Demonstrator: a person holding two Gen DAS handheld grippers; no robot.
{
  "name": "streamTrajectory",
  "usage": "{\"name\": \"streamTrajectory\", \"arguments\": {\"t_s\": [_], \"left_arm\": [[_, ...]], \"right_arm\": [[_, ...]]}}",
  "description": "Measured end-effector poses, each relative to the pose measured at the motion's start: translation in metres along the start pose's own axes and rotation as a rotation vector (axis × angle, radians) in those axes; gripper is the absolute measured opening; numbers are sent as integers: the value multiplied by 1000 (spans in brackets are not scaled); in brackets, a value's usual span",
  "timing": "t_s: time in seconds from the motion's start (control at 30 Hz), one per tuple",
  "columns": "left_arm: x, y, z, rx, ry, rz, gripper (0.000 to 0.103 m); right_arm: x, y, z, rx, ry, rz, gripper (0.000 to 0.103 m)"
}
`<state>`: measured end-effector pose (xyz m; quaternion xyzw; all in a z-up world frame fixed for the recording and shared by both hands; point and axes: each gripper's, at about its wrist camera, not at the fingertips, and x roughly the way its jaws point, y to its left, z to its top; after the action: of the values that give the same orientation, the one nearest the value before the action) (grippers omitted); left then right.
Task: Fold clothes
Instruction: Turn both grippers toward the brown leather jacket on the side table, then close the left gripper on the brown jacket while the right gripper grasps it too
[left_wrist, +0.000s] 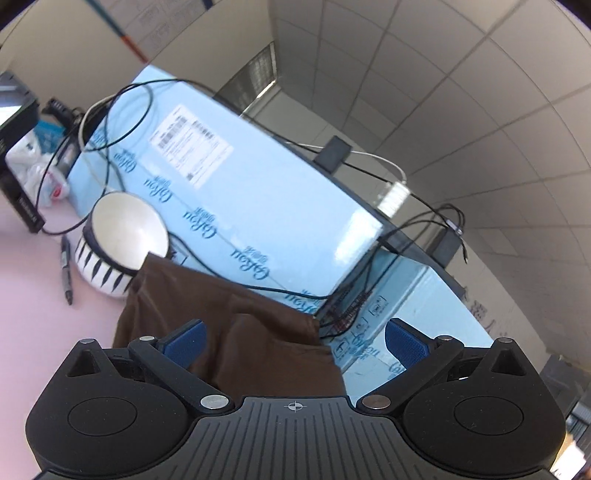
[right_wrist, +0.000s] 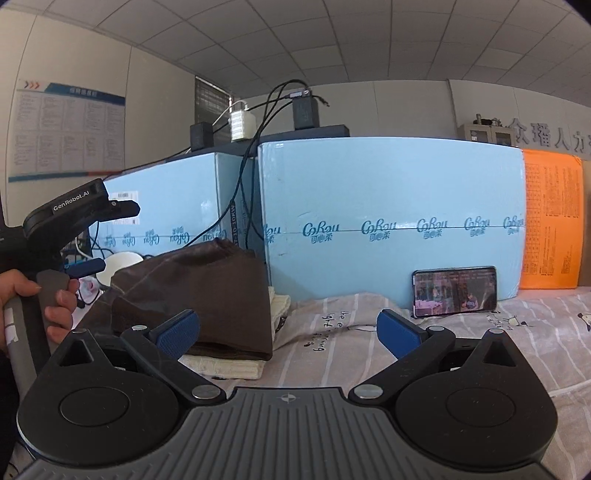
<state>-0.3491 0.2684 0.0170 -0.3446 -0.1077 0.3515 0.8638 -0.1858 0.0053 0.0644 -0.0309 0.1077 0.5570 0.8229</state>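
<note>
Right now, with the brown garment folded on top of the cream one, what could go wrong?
1. The brown garment sits bunched on the cream garment, so a nudge could undo the fold.
2. The bowl stands right beside the brown cloth; dragging the cloth may tip it.
3. Loose cables hang near the left tool, whose jaws are open, and might snag.

brown garment (right_wrist: 195, 291) plain, on a cream towel (right_wrist: 225, 365). bowl (left_wrist: 122, 240) white inside, black-and-white spiked stripes outside. boxes (right_wrist: 391, 206) light blue with darker blue logos. bed sheet (right_wrist: 517, 350) pale pink-grey striped with small cartoon prints. orange sheet (right_wrist: 550, 221) with dark print. gripper pads (right_wrist: 400, 334) blue, bodies black.
</note>
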Motion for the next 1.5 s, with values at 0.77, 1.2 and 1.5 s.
{"name": "streamTrajectory", "arguments": {"t_s": [0.77, 1.2, 1.5], "left_arm": [[13, 98, 6, -491, 102, 126, 103], [11, 53, -4, -248, 80, 80, 93], [30, 42, -15, -46, 99, 167, 17]], "right_arm": [[141, 97, -7, -190, 188, 248, 103], [164, 86, 4, -121, 99, 50, 84], [188, 78, 33, 110, 66, 8, 26]]}}
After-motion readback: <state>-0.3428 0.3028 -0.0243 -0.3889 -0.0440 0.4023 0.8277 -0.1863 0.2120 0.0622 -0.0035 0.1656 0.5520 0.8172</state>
